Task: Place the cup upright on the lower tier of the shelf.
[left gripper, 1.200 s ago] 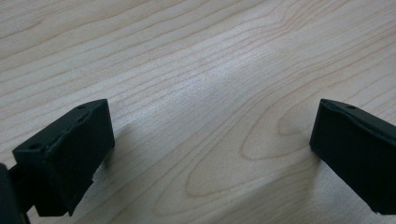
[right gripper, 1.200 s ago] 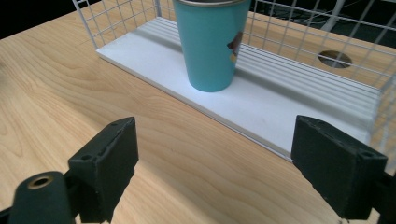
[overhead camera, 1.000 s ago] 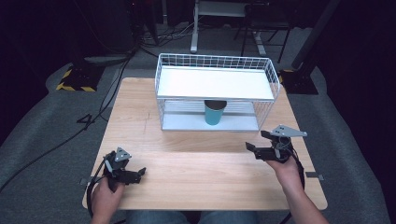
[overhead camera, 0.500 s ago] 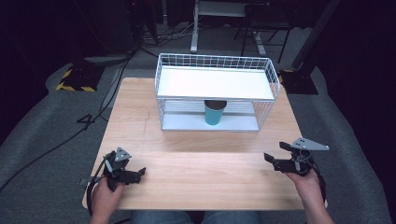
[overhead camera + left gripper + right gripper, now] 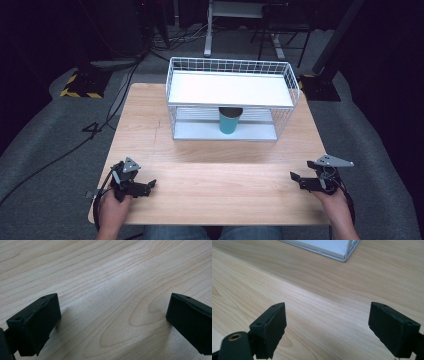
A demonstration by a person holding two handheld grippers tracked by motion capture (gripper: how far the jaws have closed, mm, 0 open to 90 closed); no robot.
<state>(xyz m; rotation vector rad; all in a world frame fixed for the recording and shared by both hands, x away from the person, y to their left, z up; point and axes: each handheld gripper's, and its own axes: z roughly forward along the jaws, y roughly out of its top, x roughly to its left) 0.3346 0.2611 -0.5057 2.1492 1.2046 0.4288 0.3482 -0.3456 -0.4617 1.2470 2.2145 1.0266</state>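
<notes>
High view: the teal cup (image 5: 230, 121) stands upright on the wire rack's (image 5: 285, 84) lower shelf, at twelve o'clock on the surface (image 5: 215, 190). Probably light, rigid and smooth, so grip mid-wall. Left gripper (image 5: 148, 185) and right gripper (image 5: 294, 177) rest apart, fingers open and empty.

Bare table (image 5: 220, 185) lies between both tongs; beyond, the wire rack (image 5: 231, 100) walls in the cup (image 5: 230, 121)

A wire rack (image 5: 232, 97) stands at the far middle of the table (image 5: 215, 195), a cup (image 5: 230, 120) on its lower shelf; the left gripper (image 5: 145, 185) and right gripper (image 5: 295, 177) sit at opposite near corners.
</notes>
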